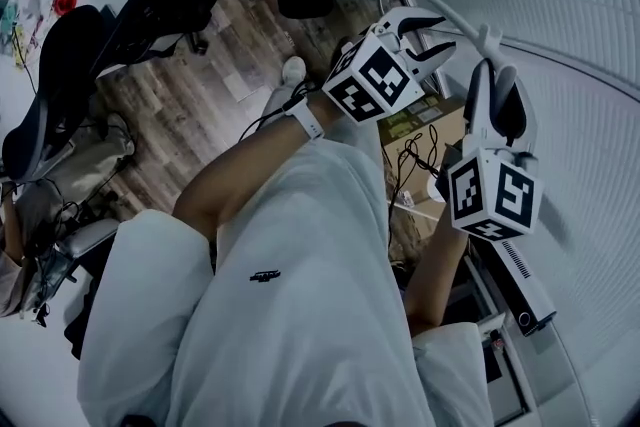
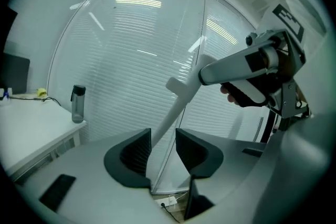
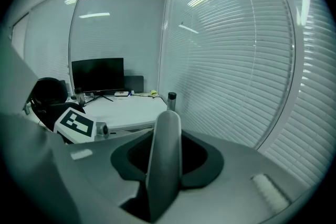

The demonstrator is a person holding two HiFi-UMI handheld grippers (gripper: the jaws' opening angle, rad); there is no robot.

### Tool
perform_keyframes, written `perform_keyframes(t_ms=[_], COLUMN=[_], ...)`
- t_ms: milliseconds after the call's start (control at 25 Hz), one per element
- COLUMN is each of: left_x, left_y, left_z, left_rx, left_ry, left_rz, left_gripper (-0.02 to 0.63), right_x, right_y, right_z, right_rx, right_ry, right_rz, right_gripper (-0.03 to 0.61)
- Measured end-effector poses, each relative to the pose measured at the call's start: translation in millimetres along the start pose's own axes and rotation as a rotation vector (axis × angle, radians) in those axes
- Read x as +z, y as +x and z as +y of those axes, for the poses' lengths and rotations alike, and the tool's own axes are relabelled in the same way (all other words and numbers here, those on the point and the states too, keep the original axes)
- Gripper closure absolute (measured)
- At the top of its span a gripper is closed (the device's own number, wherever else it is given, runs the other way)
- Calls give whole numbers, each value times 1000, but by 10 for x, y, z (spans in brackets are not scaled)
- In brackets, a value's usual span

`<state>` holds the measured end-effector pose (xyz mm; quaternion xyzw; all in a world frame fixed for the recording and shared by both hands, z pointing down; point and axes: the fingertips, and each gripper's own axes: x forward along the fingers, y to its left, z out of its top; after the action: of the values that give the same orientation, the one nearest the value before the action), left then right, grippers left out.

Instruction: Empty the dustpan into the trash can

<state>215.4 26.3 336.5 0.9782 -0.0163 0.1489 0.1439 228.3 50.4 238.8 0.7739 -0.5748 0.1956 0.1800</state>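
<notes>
Office, blinds [image 2: 131, 60] behind. Handle [image 3: 164, 165] is clamped in right gripper [image 3: 167, 150], likely to carry the pole [image 2: 181, 99]. Left gripper [image 2: 163, 136] is held wide about pole, unpressed. Dustpan, can: unseen.

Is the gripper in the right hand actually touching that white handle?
Touching. The right gripper view shows the white handle wedged between the two dark jaws of the right gripper, with both jaws pressed against its sides.
</notes>
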Motion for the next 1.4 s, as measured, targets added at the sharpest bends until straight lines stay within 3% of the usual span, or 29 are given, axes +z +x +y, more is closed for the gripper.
perform_keyframes(t_ms=[400, 640, 760, 1400], left_x=[178, 108, 35, -19], left_y=[-53, -79, -83, -356], left_z=[144, 160, 190, 420], left_rx=[-83, -118, -128, -67], left_ry=[121, 72, 103, 106], left_rz=[-9, -8, 20, 14], left_gripper=[480, 482, 482, 491], right_x=[109, 81, 105, 153], right_y=[11, 35, 63, 112], right_z=[197, 273, 384, 823], right_rx=[34, 54, 77, 236], right_ry=[-4, -23, -72, -227], right_rz=[17, 25, 30, 21], right_gripper=[463, 463, 463, 463])
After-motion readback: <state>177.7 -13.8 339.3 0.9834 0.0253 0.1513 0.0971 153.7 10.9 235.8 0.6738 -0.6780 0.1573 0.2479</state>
